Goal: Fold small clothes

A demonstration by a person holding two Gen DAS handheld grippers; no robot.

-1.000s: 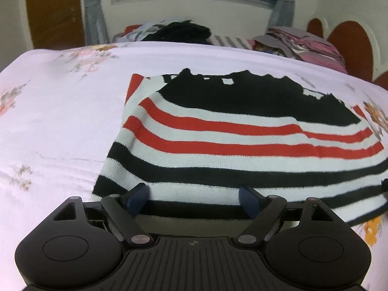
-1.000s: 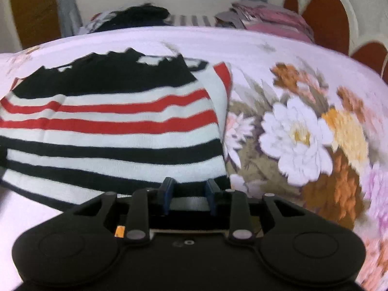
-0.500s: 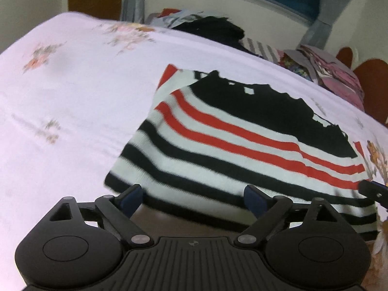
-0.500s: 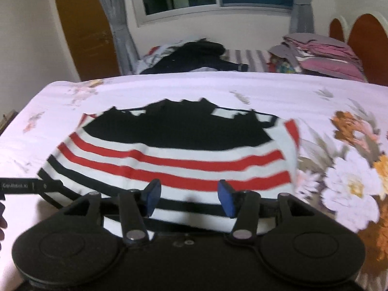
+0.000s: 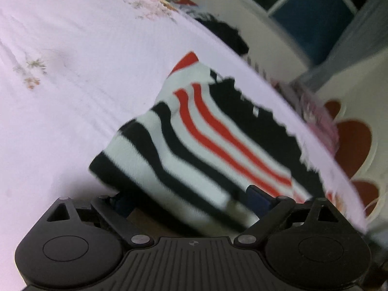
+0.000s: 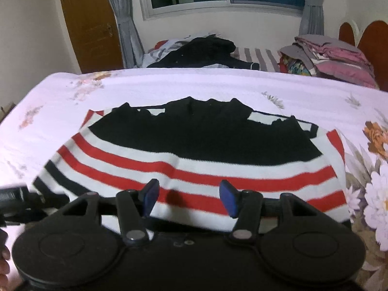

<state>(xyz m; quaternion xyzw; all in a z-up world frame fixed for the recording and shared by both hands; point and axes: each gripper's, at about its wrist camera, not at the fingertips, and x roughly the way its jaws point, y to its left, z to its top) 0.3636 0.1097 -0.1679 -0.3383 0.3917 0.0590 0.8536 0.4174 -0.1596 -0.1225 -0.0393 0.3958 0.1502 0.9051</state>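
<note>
Folded striped sweater [image 6: 194, 155] flat on the floral bedsheet [image 6: 169, 84].
Left gripper [image 5: 191, 198] rolled and pitched down over the sweater's near edge, jaws wide, nothing pinched. Right gripper [image 6: 189, 197] angled down above the hem, jaws just opened, gripping nothing.

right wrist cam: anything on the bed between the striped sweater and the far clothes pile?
No. Between striped sweater and dark clothes pile only bare floral bedsheet shows in the right wrist view.
</note>
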